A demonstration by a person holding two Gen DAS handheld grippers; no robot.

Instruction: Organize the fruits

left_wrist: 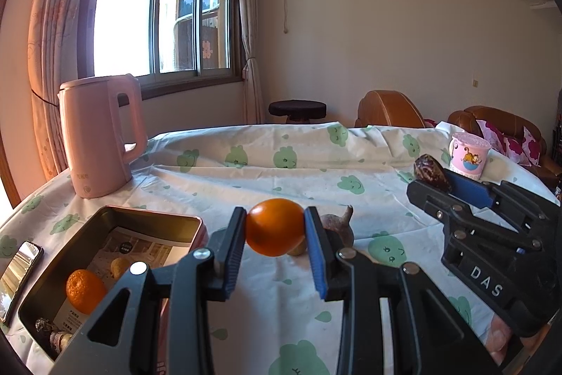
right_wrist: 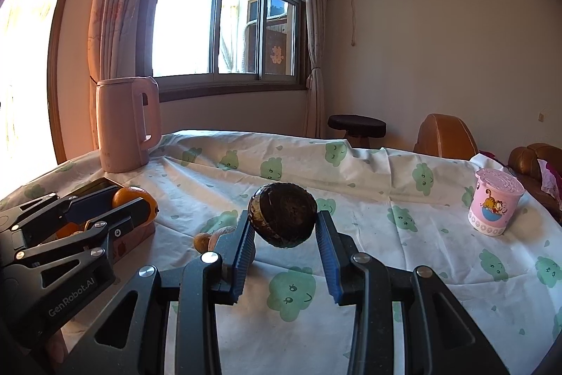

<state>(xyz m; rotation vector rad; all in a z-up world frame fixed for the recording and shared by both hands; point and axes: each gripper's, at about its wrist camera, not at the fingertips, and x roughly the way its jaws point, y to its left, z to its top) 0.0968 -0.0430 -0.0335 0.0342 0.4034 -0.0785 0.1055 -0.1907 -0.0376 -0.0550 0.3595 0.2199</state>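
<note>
Left hand-held gripper [left_wrist: 274,231]: jaws were closed onto a smooth orange fruit [left_wrist: 274,226], its blue pads pressing the fruit from both sides and holding it above the tabletop [left_wrist: 246,178].
Right hand-held gripper [right_wrist: 283,227]: jaws were closed onto a dark brown round fruit [right_wrist: 283,215], held between the blue pads and lifted clear of the cloth.
Tin box [left_wrist: 116,224]: open, rectangular, sat at the near left of the tabletop, just left of the left hand-held gripper.
In the box: a dimpled orange [left_wrist: 85,291] near the front wall, a small yellowish fruit [left_wrist: 120,266] behind it, and a dark knobbly item in the near corner, over a printed paper liner.
Loose fruit: a brownish stemmed piece [left_wrist: 339,224] and a small pale one lay on the cloth just behind the held orange fruit.
Kettle [left_wrist: 102,136]: pink, upright, at the far left of the tabletop behind the box.
Cup [right_wrist: 496,206]: pink with a cartoon print, sealed top, upright at the far right.
Phone [left_wrist: 19,273]: lay flat to the left of the box.
Covering: white cloth with green cartoon shapes, wrinkled.
</note>
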